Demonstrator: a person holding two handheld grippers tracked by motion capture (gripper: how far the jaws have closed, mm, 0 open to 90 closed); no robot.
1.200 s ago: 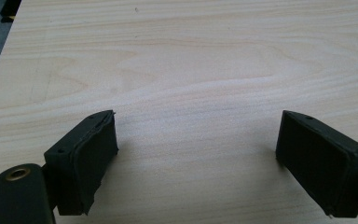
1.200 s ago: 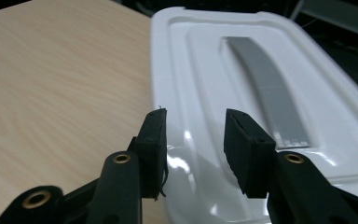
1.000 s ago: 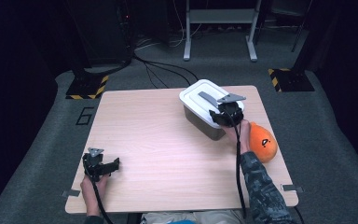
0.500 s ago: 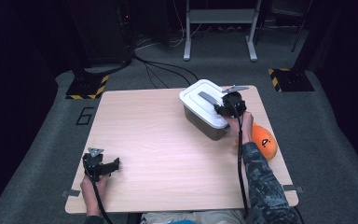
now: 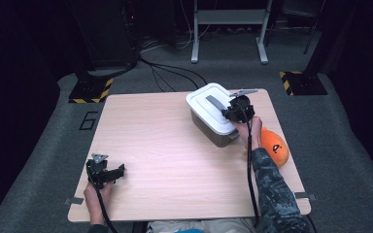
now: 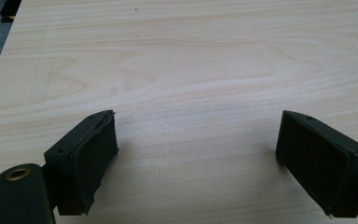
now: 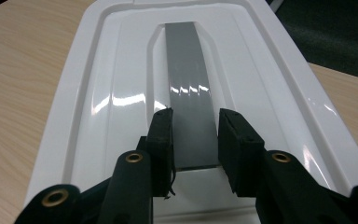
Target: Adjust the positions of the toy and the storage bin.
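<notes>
1. Handle (image 7: 189, 93): grey strip, lengthwise in the middle recess of the lid (image 7: 121, 100); its near end sits between the right gripper's fingers (image 7: 162, 140).
2. Box (image 5: 213, 130): grey body under the white lid, at the far right part of the surface (image 5: 175, 160).
3. Right gripper (image 7: 195, 140): over the lid's near end; fingers have just been closing and now stand narrow, one on each side of the handle, pressing its edges.
4. Left gripper (image 6: 196, 158): well apart from the box, at the near left corner of the surface; fingers wide, nothing between them.
5. Orange ball (image 5: 273, 147): just beside the box, on its near right side.
</notes>
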